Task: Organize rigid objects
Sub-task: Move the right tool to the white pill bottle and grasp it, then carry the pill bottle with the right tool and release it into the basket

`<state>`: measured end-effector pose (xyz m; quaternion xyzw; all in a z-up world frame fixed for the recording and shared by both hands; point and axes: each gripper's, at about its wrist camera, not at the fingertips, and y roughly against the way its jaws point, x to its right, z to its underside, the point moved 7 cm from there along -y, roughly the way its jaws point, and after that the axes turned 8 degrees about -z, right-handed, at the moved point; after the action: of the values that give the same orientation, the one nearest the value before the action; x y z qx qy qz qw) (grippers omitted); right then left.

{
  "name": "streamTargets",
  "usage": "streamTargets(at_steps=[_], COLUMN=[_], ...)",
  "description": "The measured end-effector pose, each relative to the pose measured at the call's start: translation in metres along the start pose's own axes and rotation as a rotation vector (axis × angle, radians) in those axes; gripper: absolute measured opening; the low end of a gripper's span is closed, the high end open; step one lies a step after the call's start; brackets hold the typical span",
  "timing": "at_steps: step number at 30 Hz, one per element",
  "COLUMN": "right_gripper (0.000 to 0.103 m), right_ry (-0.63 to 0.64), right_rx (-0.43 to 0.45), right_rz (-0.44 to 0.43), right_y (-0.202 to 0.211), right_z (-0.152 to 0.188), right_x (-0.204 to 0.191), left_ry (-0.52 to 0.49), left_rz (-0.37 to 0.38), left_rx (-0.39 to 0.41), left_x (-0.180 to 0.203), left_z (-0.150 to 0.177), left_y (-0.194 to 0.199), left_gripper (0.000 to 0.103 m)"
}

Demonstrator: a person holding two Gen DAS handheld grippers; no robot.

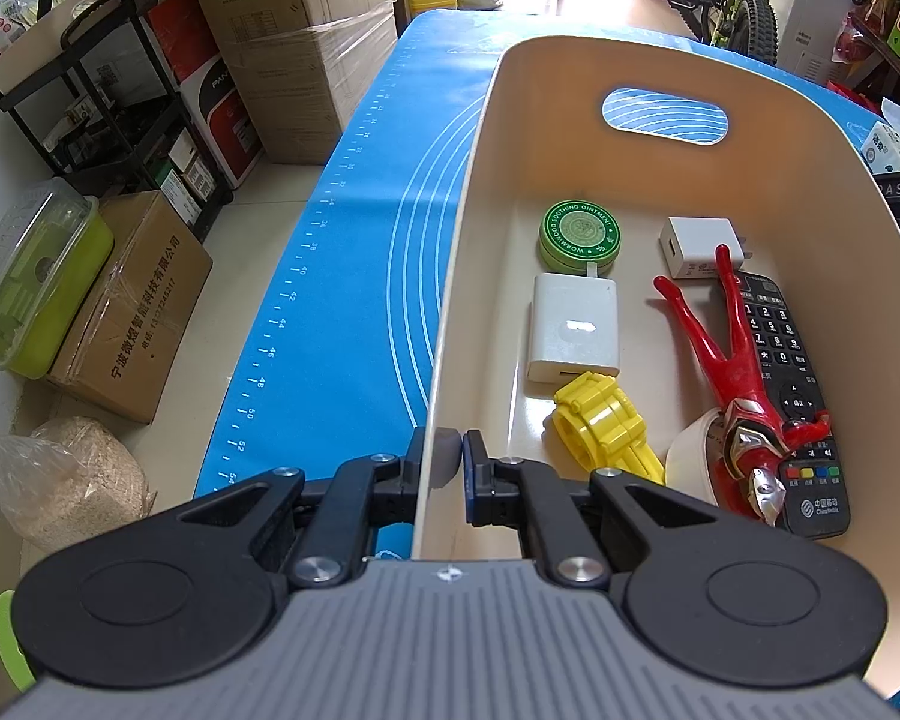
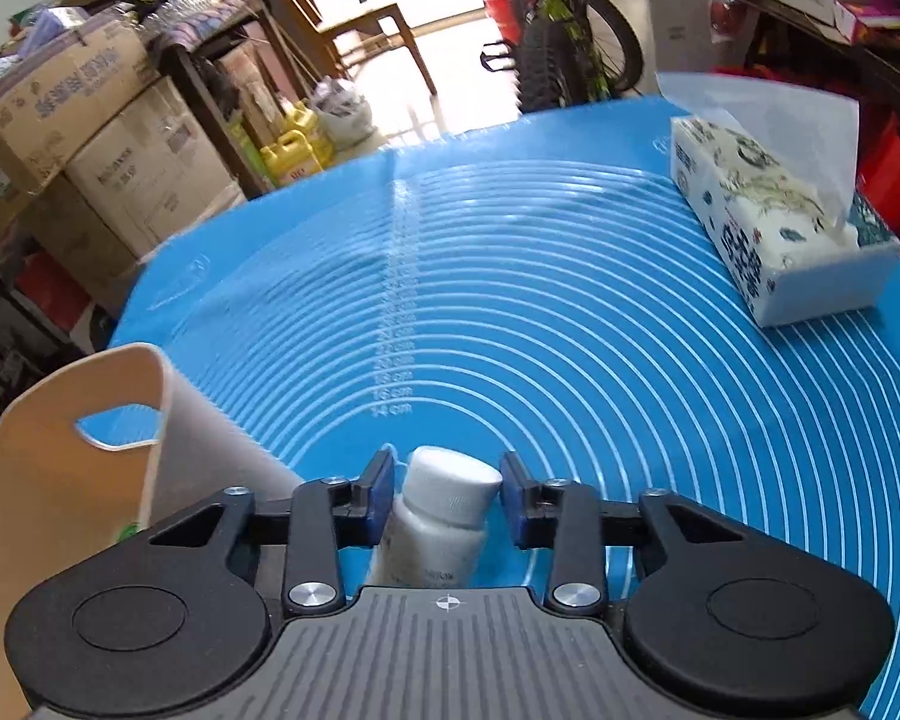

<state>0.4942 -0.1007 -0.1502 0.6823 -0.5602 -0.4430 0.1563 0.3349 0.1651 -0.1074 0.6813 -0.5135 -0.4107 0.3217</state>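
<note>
So: my left gripper (image 1: 444, 456) is clamped narrow on the near-left wall of the beige bin (image 1: 678, 60), one finger outside, one inside, pads pinching the thin rim.

Inside the bin, near to far from the left wrist view: yellow toy watch (image 1: 600, 426) lies just past my inner finger at about 1 o'clock. A roll of white tape (image 1: 693, 456) sits right of it, partly under the red toy figure (image 1: 744, 408), which lies head toward me with its legs splayed to 12 o'clock. The figure lies across a black remote (image 1: 804, 420) along the right wall. A large white charger (image 1: 573, 330) lies flat just beyond the watch. Beyond that, the green ointment tin (image 1: 579, 237) touches the charger's far edge, and a small white plug adapter (image 1: 696, 246) sits at 1 o'clock near the figure's foot.

My right gripper (image 2: 447, 495) is half-closed around a white bottle (image 2: 444, 510) lying on the blue mat (image 2: 570, 300), cap pointing away from me. Left pad looks to be touching the bottle; right pad shows a gap, so not clamped yet, though blur makes the contact hard to call. Bin's handle end (image 2: 90, 420) sits at 9 o'clock of the bottle. A tissue pack (image 2: 768, 222) lies far off at 2 o'clock.
</note>
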Motion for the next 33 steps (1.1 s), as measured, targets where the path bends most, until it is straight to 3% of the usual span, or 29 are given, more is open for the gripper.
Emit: streamTargets(at_steps=[11, 21, 29, 33], right_gripper=[0.041, 0.041, 0.041, 0.041], right_ry=[0.054, 0.092, 0.235, 0.301], right_rx=[0.064, 0.134, 0.233, 0.228], right_rz=[0.010, -0.031, -0.091, -0.160], right_y=[0.023, 0.076, 0.131, 0.145], right_z=[0.002, -0.008, -0.023, -0.021], right_x=[-0.003, -0.021, -0.071, -0.104], left_ry=[0.001, 0.011, 0.019, 0.018], left_rz=[0.001, 0.002, 0.004, 0.005], left_rx=[0.000, -0.001, -0.002, -0.001], left_x=[0.000, -0.001, -0.002, -0.002], left_z=[0.000, 0.001, 0.001, 0.000], left_y=[0.000, 0.001, 0.001, 0.001], left_gripper=[0.012, 0.012, 0.012, 0.011])
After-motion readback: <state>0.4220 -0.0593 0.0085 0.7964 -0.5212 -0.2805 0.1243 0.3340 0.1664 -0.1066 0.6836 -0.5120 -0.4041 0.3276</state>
